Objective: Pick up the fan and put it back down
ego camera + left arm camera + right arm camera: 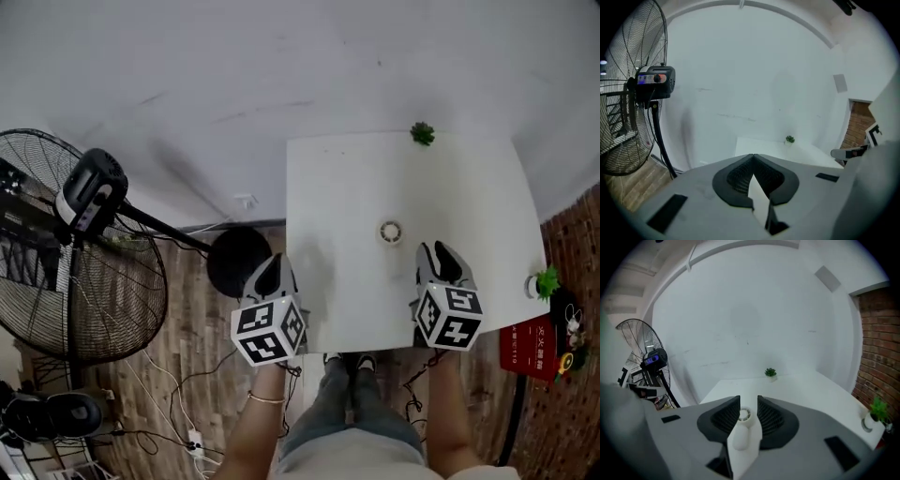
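White table (356,178), small fan (391,232) mid-surface, right tool (442,249) over front edge.

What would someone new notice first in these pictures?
Probably the big black pedestal fan standing on the wood floor at the left. Next, the white table with a small round white fan near its middle, and the left gripper and right gripper poised at its near side.
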Demonstrator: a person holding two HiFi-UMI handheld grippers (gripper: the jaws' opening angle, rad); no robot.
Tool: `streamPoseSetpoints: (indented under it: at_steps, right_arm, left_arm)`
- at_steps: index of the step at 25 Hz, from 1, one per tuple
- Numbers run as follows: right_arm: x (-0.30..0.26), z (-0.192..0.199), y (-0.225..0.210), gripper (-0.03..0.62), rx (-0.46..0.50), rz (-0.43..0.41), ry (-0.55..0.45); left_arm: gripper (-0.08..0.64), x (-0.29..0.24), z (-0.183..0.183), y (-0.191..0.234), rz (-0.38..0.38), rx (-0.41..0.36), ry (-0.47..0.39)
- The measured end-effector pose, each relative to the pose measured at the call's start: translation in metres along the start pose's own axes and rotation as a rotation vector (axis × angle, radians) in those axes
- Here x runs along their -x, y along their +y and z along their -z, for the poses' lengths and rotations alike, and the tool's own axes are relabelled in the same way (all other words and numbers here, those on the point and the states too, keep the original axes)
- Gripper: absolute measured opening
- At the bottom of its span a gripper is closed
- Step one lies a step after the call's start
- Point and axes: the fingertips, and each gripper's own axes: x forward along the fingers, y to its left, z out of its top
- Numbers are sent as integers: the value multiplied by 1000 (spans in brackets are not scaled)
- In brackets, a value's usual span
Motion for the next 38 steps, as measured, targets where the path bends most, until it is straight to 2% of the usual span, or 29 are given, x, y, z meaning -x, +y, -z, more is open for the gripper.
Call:
streamPoseSetpoints:
  at_steps: [3, 8, 14, 19, 24, 28, 32, 38]
  right_arm:
    - [16, -32, -7, 76, -2, 5, -85]
    - [56, -71, -20, 7, -2, 17, -194]
    - [109, -118, -33, 2, 6, 18, -347]
    - [151, -143, -71, 2, -38, 59, -477]
    - [164, -137, -99, 2, -87, 123, -497]
    - [162, -132, -96, 2, -84, 110, -485]
    - [160, -130, -88, 0, -32, 113, -467]
    - [159, -130, -83, 0, -28, 103, -463]
  left_arm:
    - [12, 4, -35, -17, 31, 29, -79]
    - [11, 25, -83, -51, 75, 2, -185]
    - [12, 57, -131, -72, 110, -27, -297]
    - [11, 76, -155, -79, 118, -45, -371]
    - [11, 80, -157, -84, 122, -69, -379]
    - [12, 79, -158, -89, 129, -78, -376]
    - [12, 78, -154, -90, 129, -79, -368]
    - [12, 75, -143, -87, 126, -82, -346]
